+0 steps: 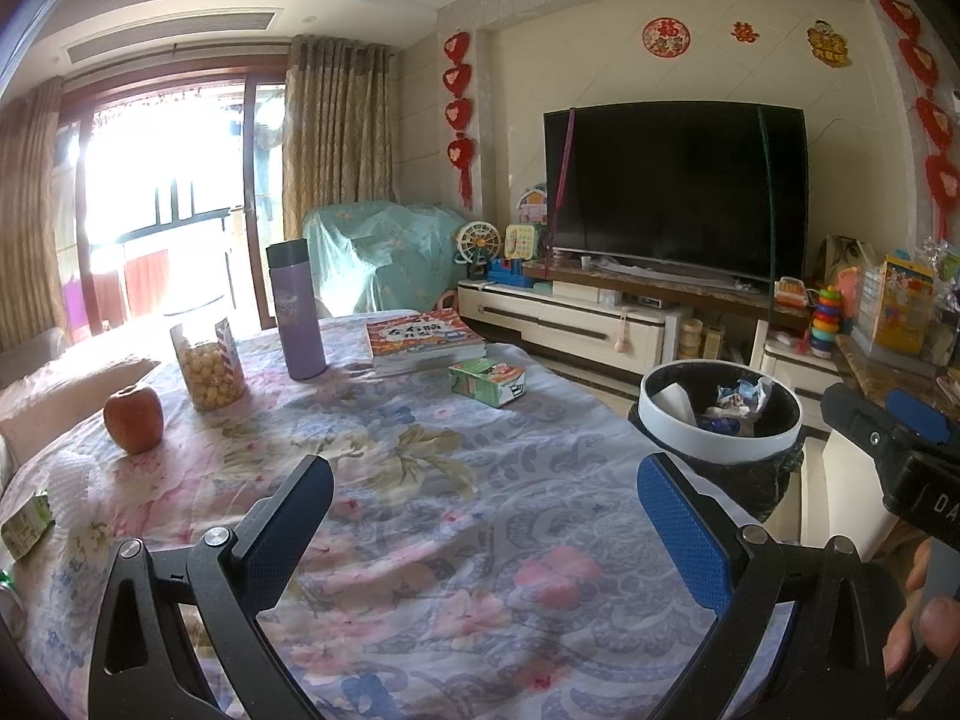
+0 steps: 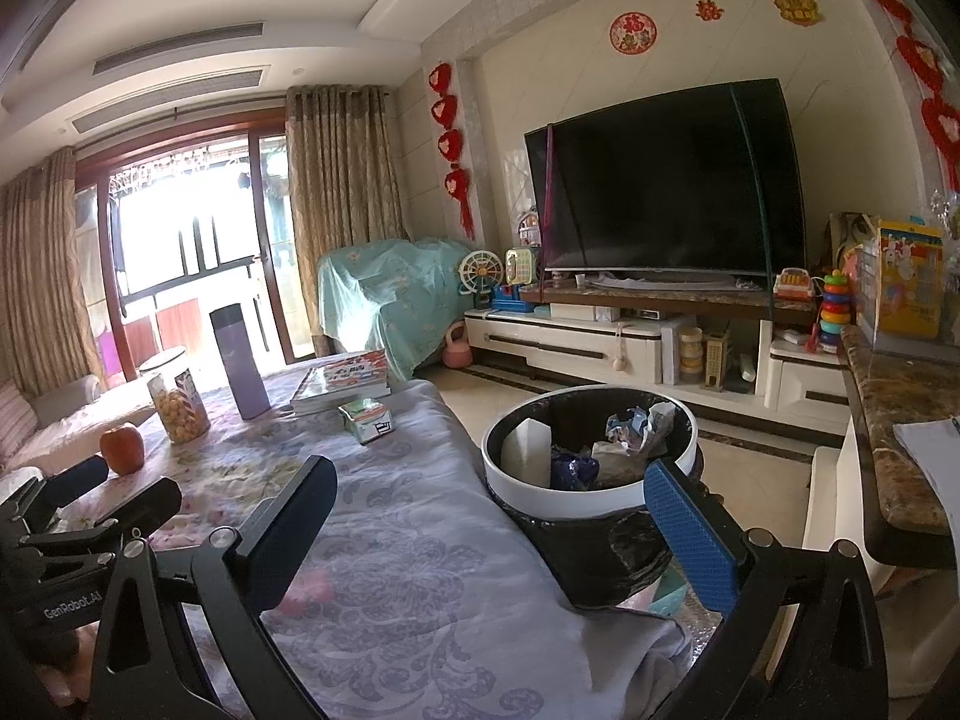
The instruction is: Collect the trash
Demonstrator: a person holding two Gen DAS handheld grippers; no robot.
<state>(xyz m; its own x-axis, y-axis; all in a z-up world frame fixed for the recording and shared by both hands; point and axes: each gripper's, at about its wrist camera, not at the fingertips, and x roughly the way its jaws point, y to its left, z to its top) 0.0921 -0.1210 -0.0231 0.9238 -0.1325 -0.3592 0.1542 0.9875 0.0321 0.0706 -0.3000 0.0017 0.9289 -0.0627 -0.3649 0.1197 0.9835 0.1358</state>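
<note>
My left gripper (image 1: 483,480) hovers open and empty above the floral tablecloth (image 1: 456,540). A green drink carton (image 1: 487,381) lies on the cloth ahead of it, near the books. A second green carton (image 1: 24,525) and a white foam net (image 1: 69,492) lie at the table's left edge. My right gripper (image 2: 489,474) is open and empty over the table's right edge, beside the white-rimmed trash bin (image 2: 600,501), which holds crumpled wrappers and white paper. The green carton (image 2: 366,420) also shows in the right wrist view, left of the bin.
On the table stand a red apple (image 1: 133,419), a popcorn jar (image 1: 207,366), a purple thermos (image 1: 295,312) and stacked books (image 1: 423,339). The bin (image 1: 654,420) stands on the floor to the table's right. A marble counter (image 2: 894,450) runs along the far right, and a TV cabinet (image 2: 600,348) stands behind.
</note>
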